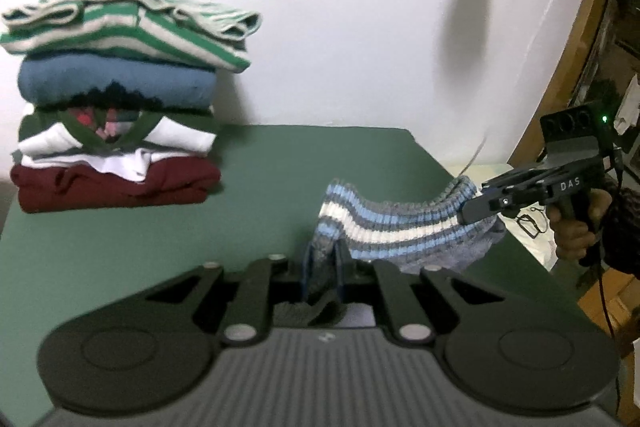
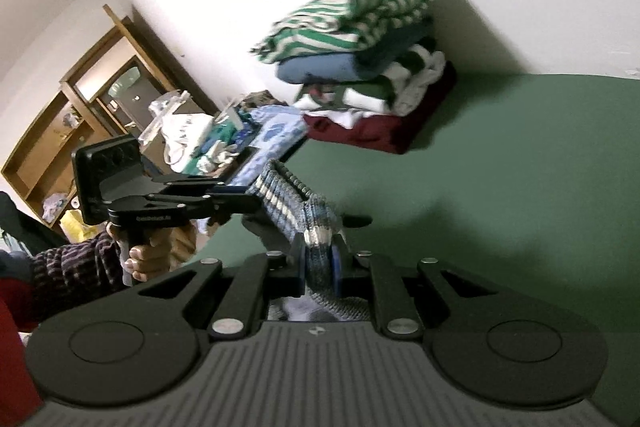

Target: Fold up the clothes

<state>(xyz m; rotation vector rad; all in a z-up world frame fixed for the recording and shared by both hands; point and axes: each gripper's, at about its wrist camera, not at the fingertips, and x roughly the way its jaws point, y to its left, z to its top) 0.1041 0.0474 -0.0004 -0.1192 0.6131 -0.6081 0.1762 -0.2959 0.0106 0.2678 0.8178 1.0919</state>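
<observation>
Both grippers are matte black: left gripper point(image 1: 320, 267) and right gripper point(image 2: 318, 267) each show a ribbed grey body, two round discs, slotted linkage arms and silver screw heads. From outside, the right gripper point(image 1: 480, 205) carries white "DAS" lettering, a boxy camera block with a green light, a pistol grip and a thin black cable. Sleeve point(image 2: 72, 263) is dark knit with fine stripes.

A home bedroom is shown: folded clothes point(image 1: 116, 99) are stacked by the wall, and a wooden cupboard point(image 2: 72, 115) is seen.
</observation>
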